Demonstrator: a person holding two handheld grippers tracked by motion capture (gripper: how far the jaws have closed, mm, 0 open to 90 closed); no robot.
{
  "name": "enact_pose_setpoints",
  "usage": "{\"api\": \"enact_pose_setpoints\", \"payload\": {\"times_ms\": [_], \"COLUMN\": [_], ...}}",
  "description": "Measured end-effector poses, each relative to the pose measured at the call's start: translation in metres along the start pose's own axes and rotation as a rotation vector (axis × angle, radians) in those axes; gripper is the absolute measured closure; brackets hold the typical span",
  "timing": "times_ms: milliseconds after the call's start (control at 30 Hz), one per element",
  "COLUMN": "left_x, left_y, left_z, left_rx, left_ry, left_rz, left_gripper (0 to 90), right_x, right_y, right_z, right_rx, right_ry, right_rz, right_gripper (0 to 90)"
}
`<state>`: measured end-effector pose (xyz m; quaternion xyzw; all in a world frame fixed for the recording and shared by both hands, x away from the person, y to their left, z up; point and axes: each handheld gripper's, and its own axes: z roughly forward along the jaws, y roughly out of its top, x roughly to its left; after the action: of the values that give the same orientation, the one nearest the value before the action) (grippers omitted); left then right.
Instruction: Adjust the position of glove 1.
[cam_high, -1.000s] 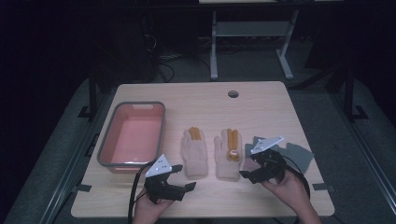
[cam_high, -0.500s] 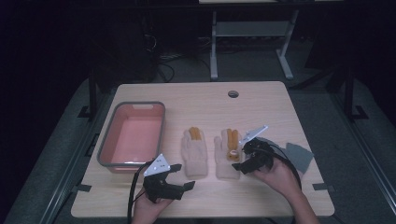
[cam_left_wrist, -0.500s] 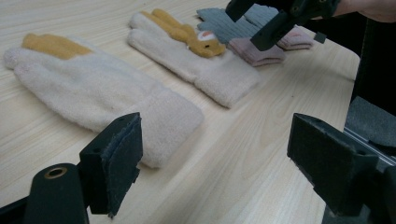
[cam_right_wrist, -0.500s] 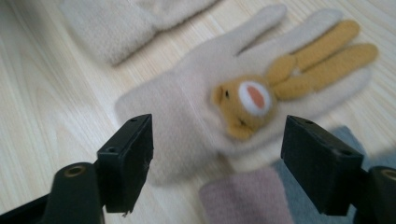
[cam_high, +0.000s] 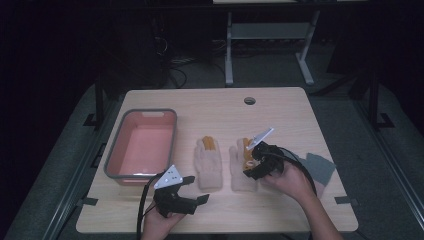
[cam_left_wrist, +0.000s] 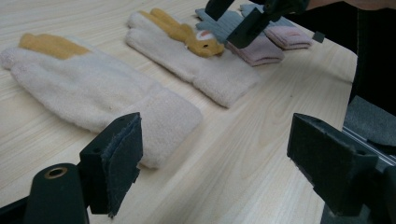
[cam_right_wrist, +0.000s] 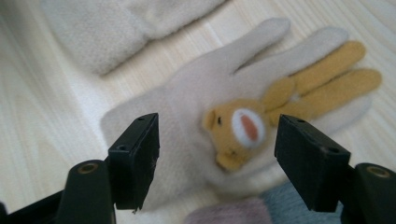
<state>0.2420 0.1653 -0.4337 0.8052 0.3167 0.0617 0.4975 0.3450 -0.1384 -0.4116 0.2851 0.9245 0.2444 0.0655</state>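
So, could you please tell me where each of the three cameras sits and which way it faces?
High view: above the person's side, looking forward and down on the table; both hands, left gripper and right gripper show.
Left gripper view: rides the left gripper, looking low across two gloves; its open jaws show.
Right gripper view: rides the right gripper, looking down on the bunny glove.
Shared: all show the bunny glove.

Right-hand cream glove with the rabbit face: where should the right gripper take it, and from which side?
Judging by its pose, the cream glove lies flat, so come from above, jaws astride the raised rabbit face or the cuff, and pinch up a fold. The right gripper hangs open over it, its jaws just narrowing, nothing pinched yet.
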Motion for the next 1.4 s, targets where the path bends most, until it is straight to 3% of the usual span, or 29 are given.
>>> {"api": "enact_pose_setpoints", "payload": {"times_ms": [267,367,600,667,867,1033,1400], "left_x": [0.000,0.001,0.000,0.000,-0.001,-0.002,-0.001], "left_y": [0.000,0.000,0.000,0.000,0.000,0.000,0.000], "left_z": [-0.001,-0.001,0.000,0.000,0.000,0.000,0.001], "left_rx": [-0.001,-0.001,0.001,0.001,0.008,-0.014,-0.011], "left_ry": [0.000,-0.001,-0.004,-0.004,-0.008,-0.008,-0.015], "left_rz": [-0.005,-0.004,-0.002,-0.002,-0.003,-0.001,-0.012], "left_gripper": [18.1,18.1,18.2,18.2,18.2,19.3,19.2], "right_x": [-0.010,-0.014,-0.012,-0.010,-0.008,-0.008,-0.009], "right_y": [0.013,0.013,0.014,0.014,0.013,0.008,0.009], "right_z": [0.011,0.021,0.036,0.039,0.040,0.040,0.037], "right_rx": [0.042,0.090,0.158,0.168,0.161,0.122,0.122], "right_ry": [-0.007,0.000,-0.015,-0.038,-0.059,-0.053,-0.053], "right_rz": [-0.011,-0.006,-0.026,-0.042,-0.039,-0.001,0.003], "right_gripper": [38.0,41.1,45.0,46.2,49.3,51.1,55.8]}}
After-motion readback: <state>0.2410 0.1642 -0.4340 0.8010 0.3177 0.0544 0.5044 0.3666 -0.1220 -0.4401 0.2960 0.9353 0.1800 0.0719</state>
